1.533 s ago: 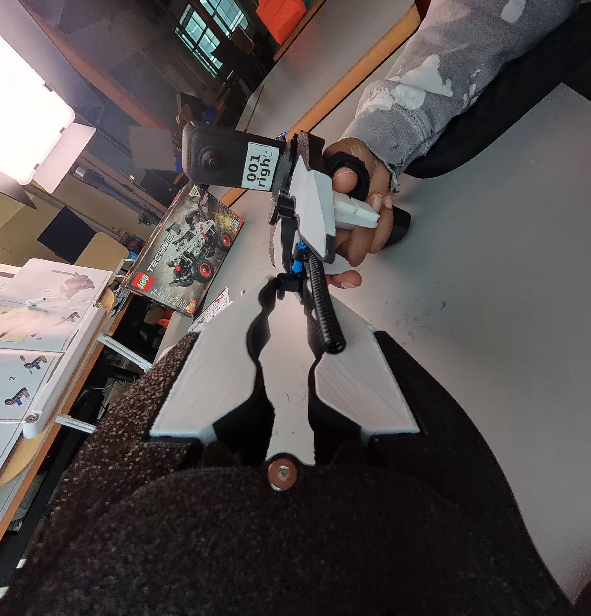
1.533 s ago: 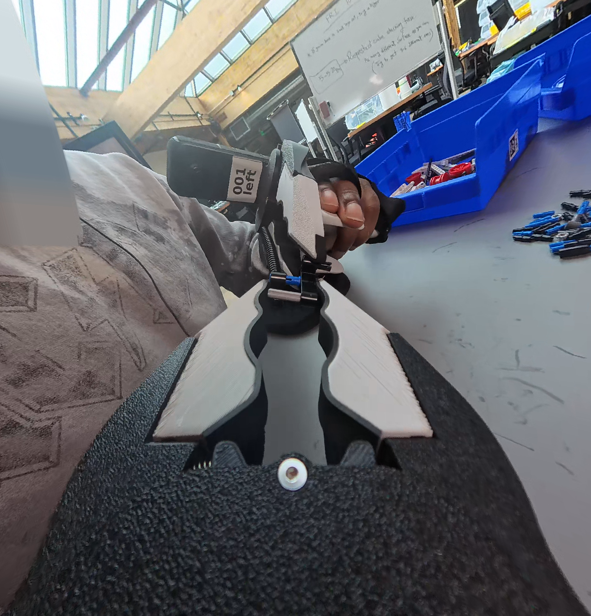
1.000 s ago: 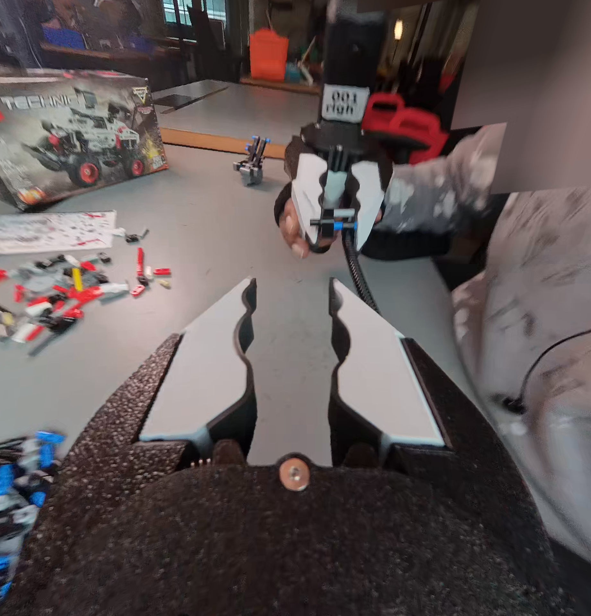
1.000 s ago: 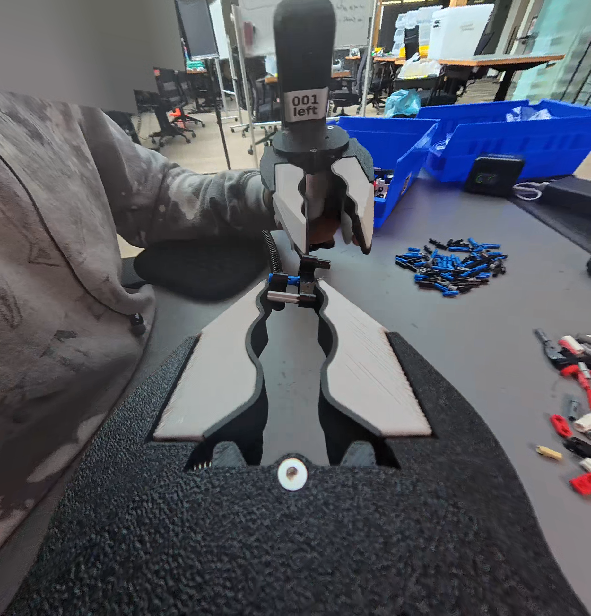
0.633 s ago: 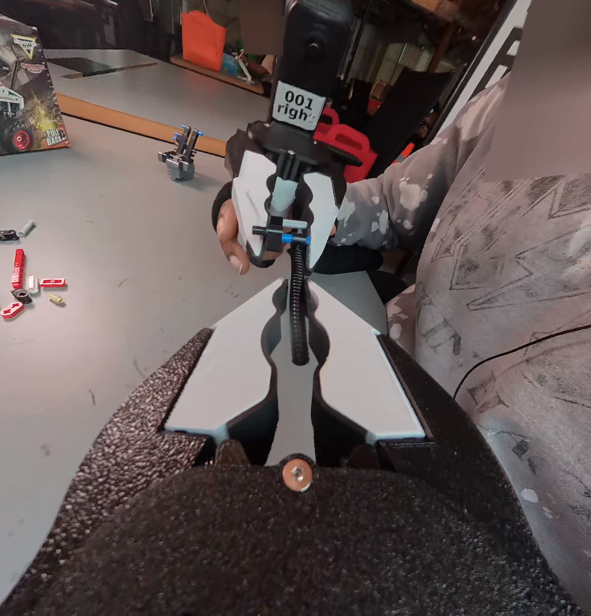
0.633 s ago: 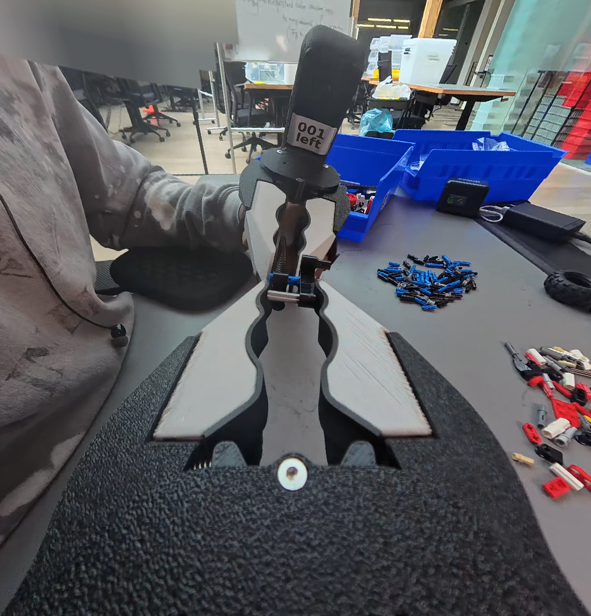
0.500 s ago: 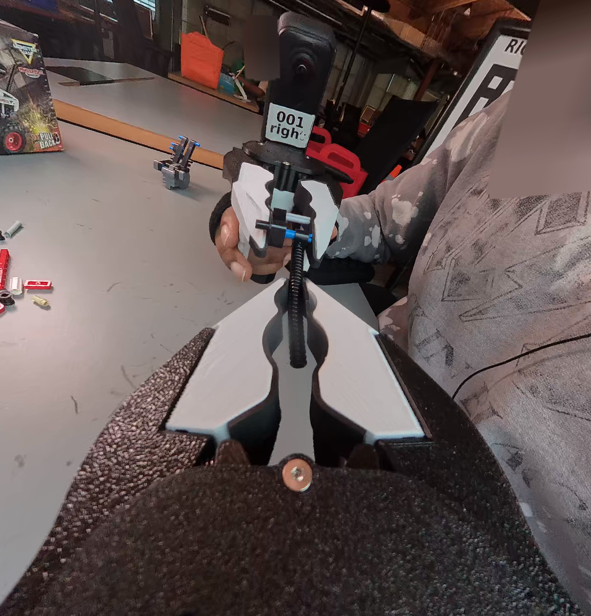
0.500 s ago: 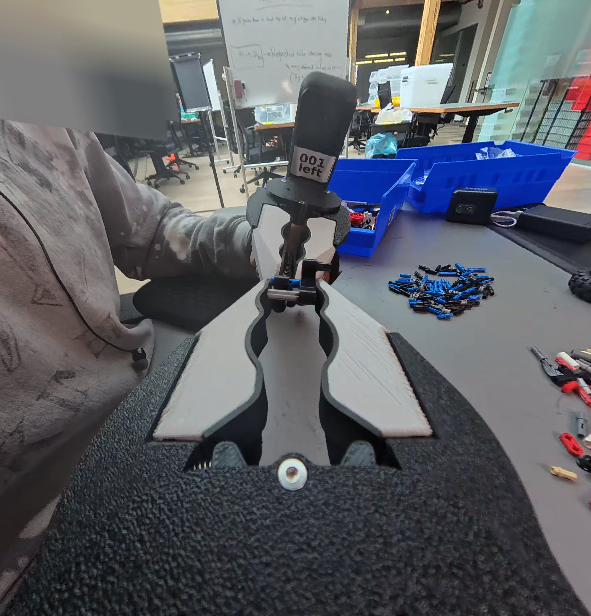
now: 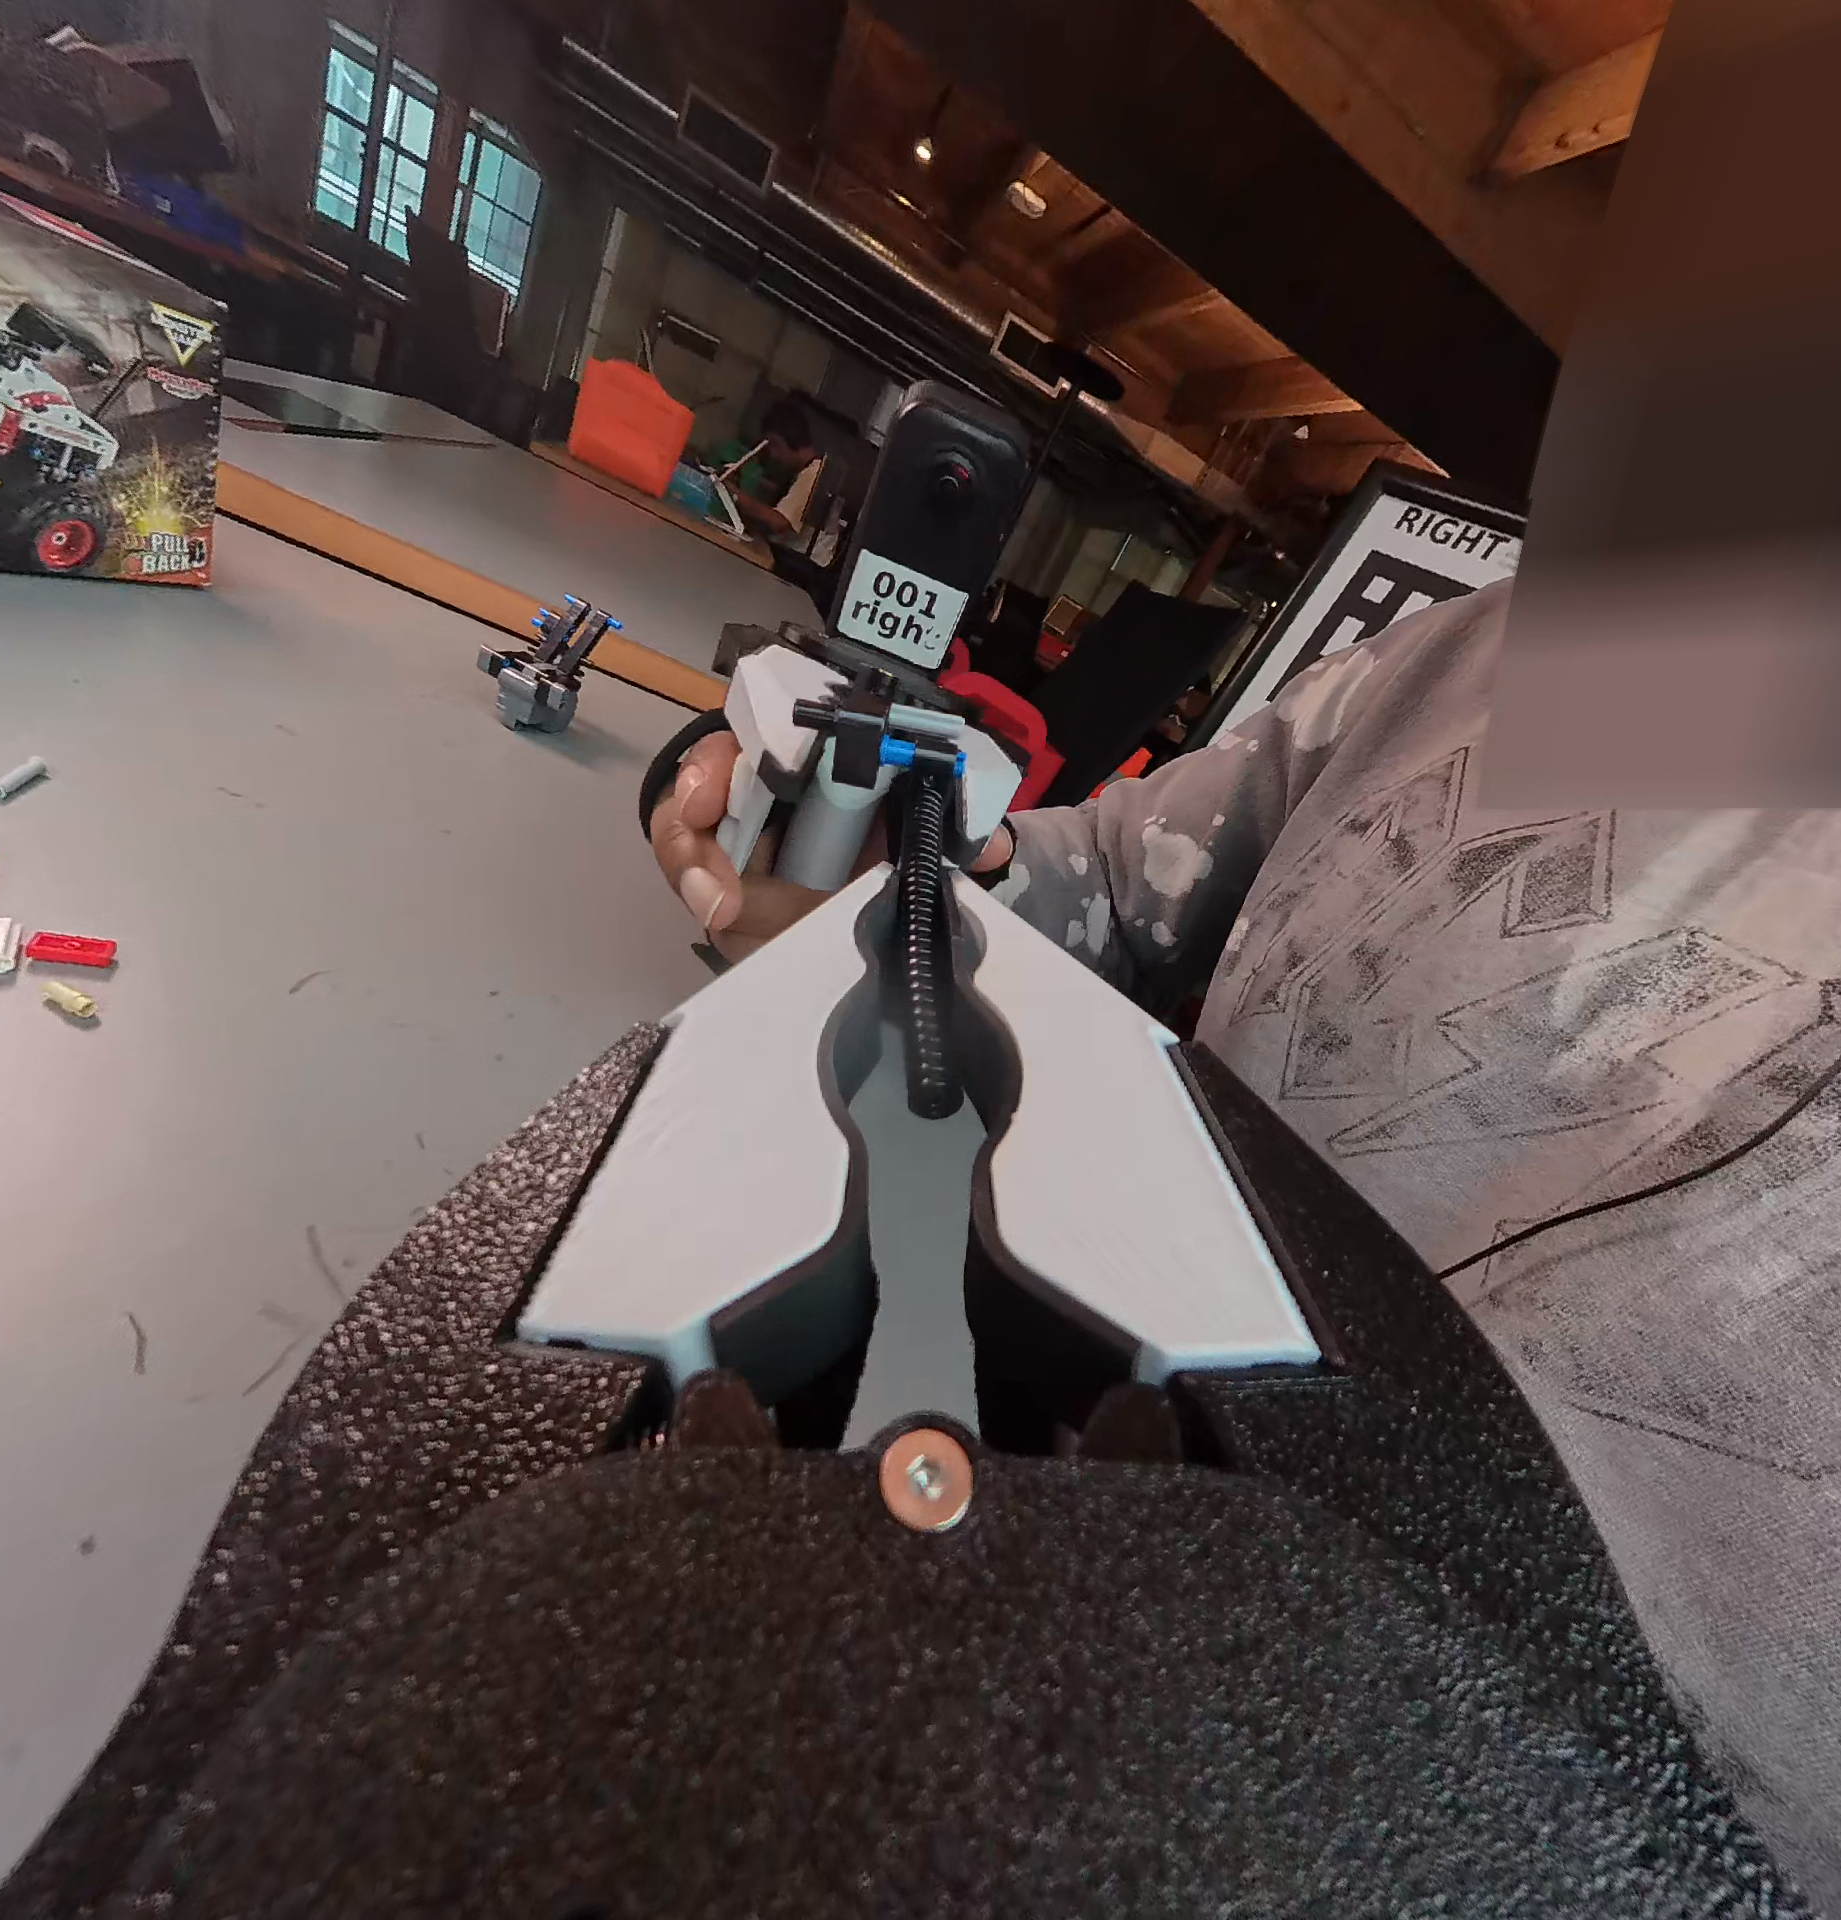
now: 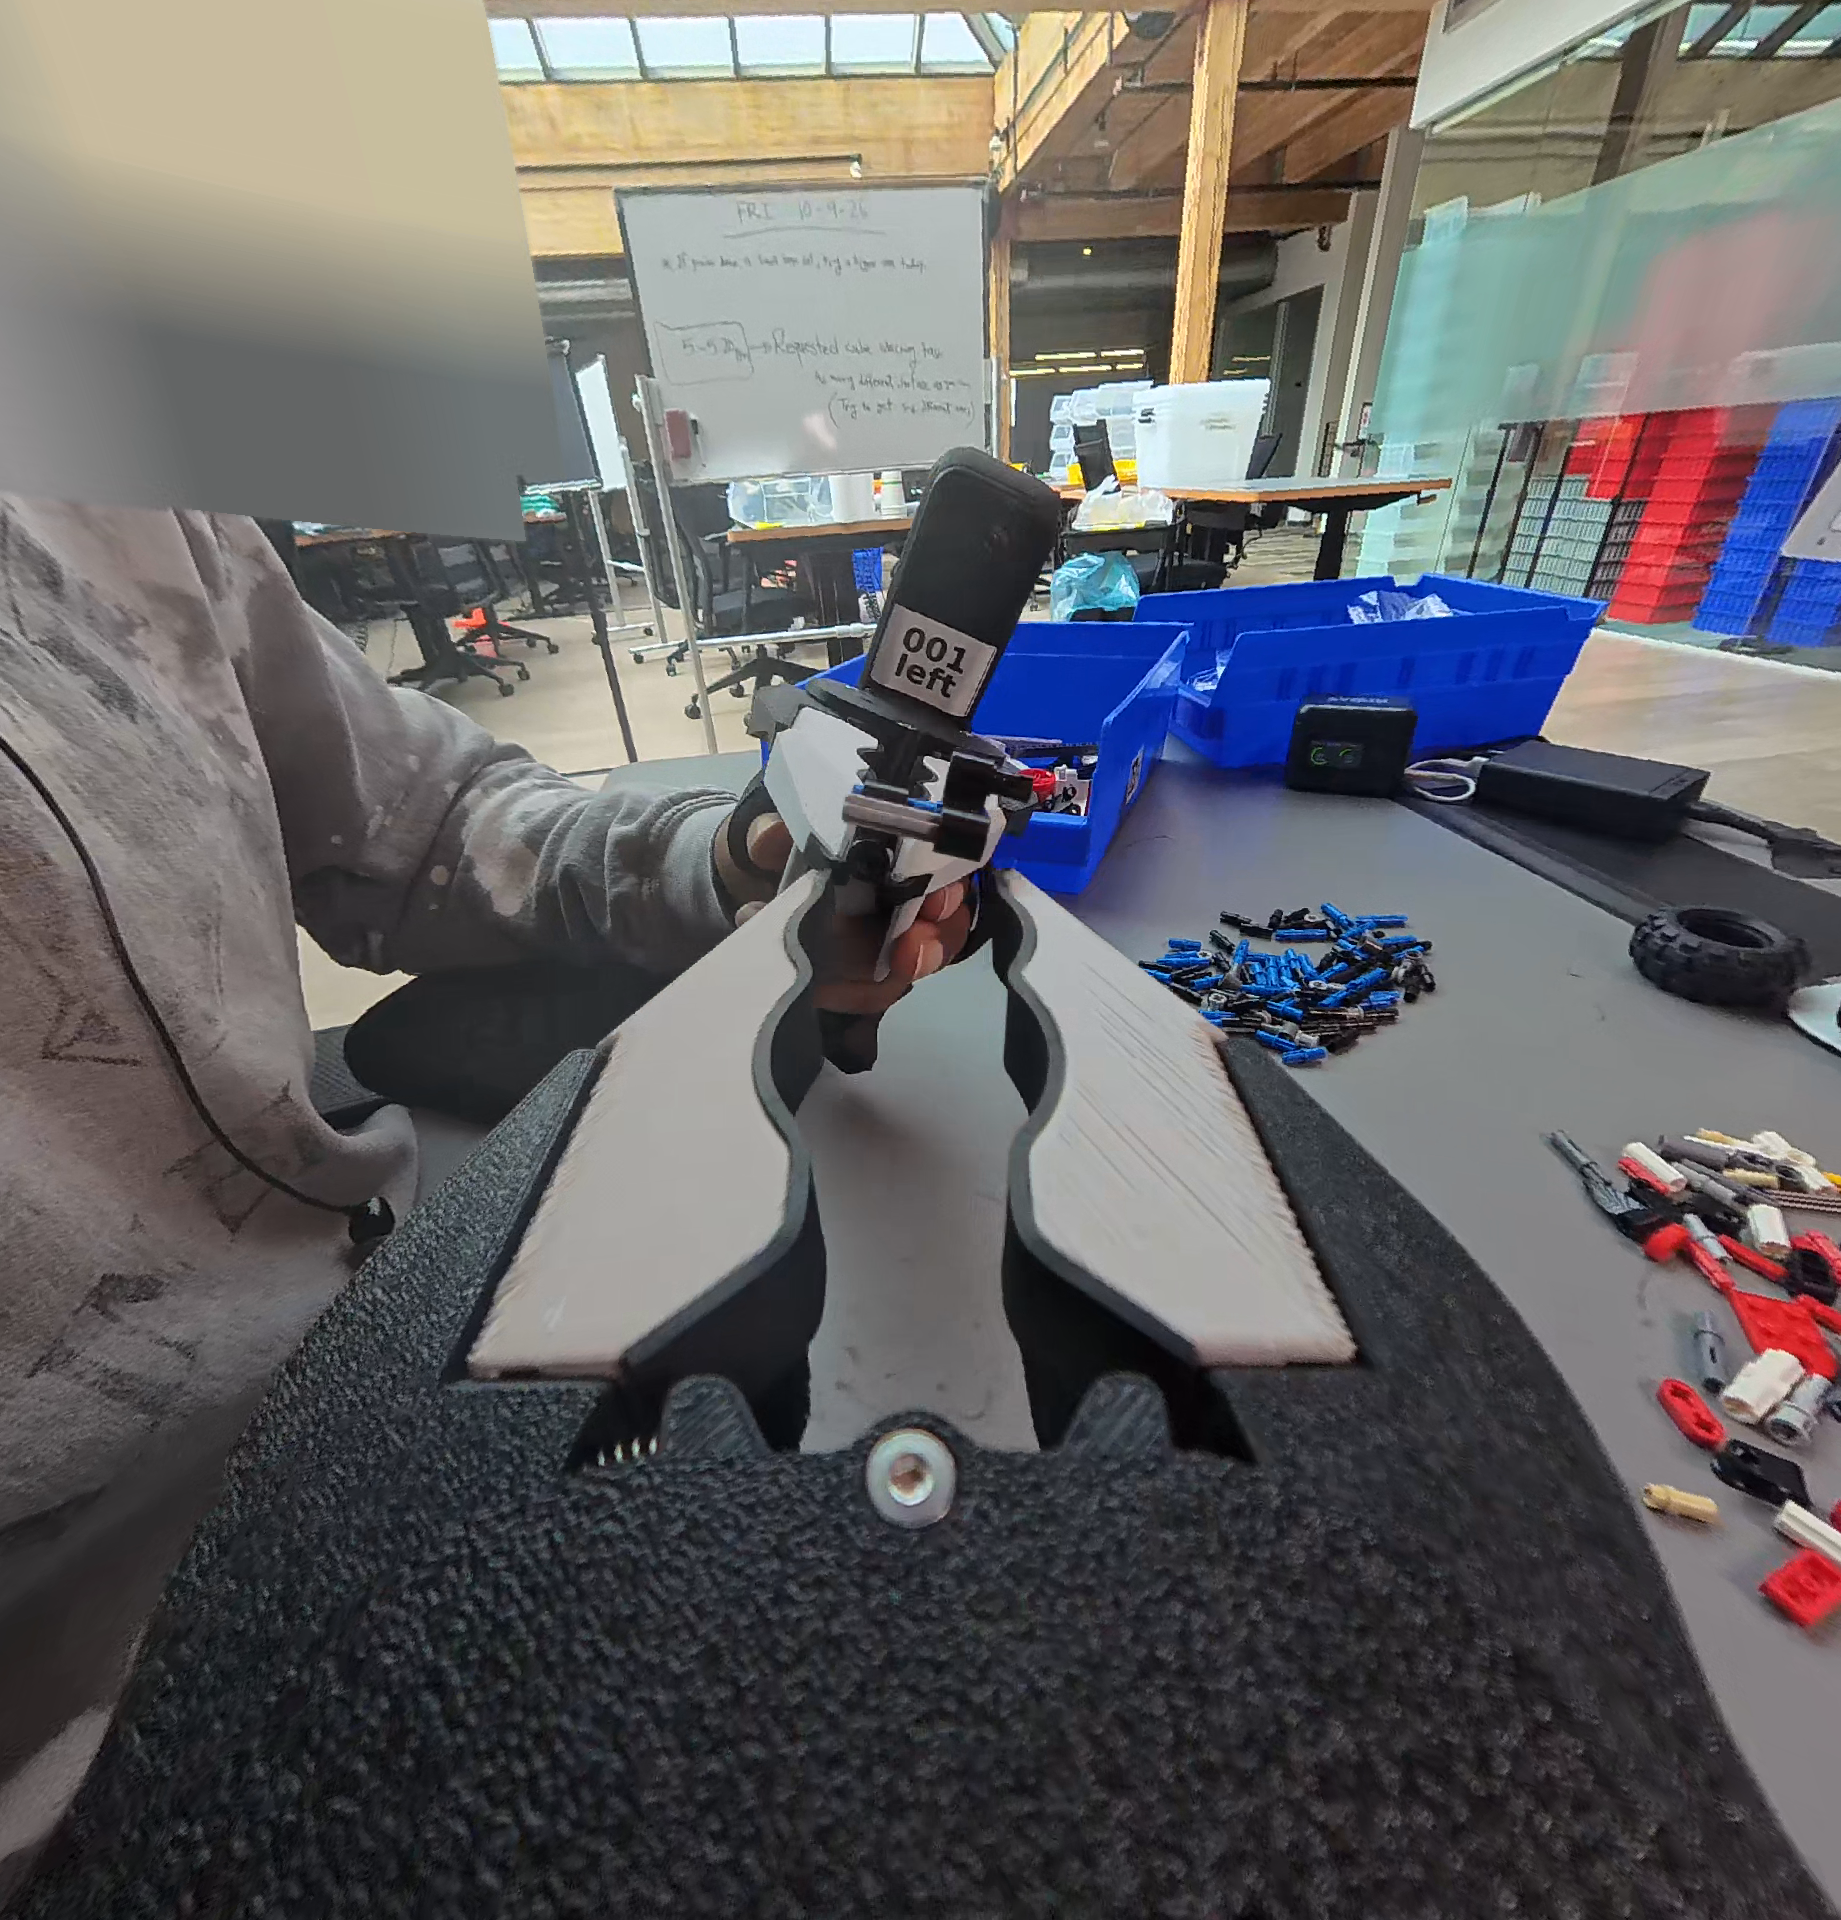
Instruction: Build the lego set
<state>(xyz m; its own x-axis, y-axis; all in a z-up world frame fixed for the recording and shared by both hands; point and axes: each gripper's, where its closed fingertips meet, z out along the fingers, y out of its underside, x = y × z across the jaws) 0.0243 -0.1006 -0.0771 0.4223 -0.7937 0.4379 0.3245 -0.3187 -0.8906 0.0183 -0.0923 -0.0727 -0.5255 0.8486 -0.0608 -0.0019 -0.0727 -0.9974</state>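
A black ribbed flexible tube [image 9: 924, 966] carries a small cluster of black connectors with a blue pin and a grey axle [image 9: 874, 743] at its far end. My left gripper [image 9: 921, 894] is shut on the tube and holds it above the grey table [image 9: 324, 831]. In the right wrist view the cluster [image 10: 926, 810] sits just beyond my right gripper [image 10: 911, 894], which is open with its fingers well apart and empty. The right gripper also shows in the left wrist view [image 9: 869, 758], facing mine, its fingers on either side of the cluster.
The set's box [image 9: 74, 416], a small built sub-assembly [image 9: 547, 675] and loose red and white parts [image 9: 54, 948] lie to the left. Blue bins [image 10: 1092, 790], a pile of blue and black pins [image 10: 1300, 977], a tyre [image 10: 1716, 951] and mixed pieces [image 10: 1757, 1299] lie to the right. My left and right fingertips are right by each other.
My right gripper has opened and let go of the connector cluster. My left gripper, shut on the tube since 0.6 s ago, still holds it, and both grippers have tilted slightly.
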